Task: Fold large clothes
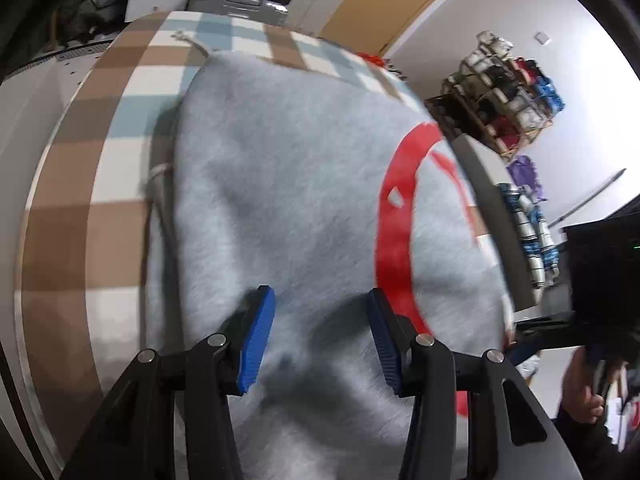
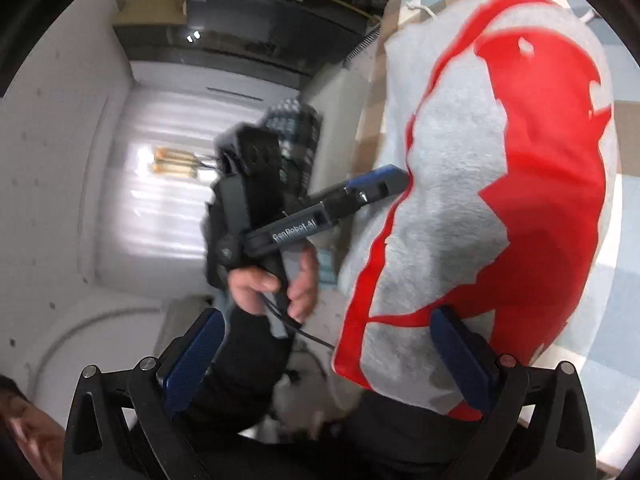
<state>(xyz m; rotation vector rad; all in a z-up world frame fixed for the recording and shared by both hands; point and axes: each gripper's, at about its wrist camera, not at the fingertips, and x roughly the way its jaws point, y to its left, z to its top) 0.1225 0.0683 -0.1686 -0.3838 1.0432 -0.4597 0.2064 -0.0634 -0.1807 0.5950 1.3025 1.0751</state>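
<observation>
The left gripper [image 1: 316, 336] is held above the sweatshirt [image 1: 288, 184] with its blue pads [image 1: 258, 340] apart and nothing between them; in the right wrist view its tip lies at the sweatshirt's edge, though contact cannot be confirmed. The right gripper [image 2: 332, 356] also has its pads apart and grips nothing: one pad is over the garment's near edge, the other is off to the side, in front of the person's sleeve [image 2: 240, 364]. The sweatshirt is grey fleece carrying a large red print [image 2: 540, 200], with a pale drawstring [image 1: 192, 42] at its far end. It lies spread on a bed, on a checked cover [image 1: 100, 152] in brown, white and light blue. A hand [image 2: 276, 284] holds the left gripper's handle.
</observation>
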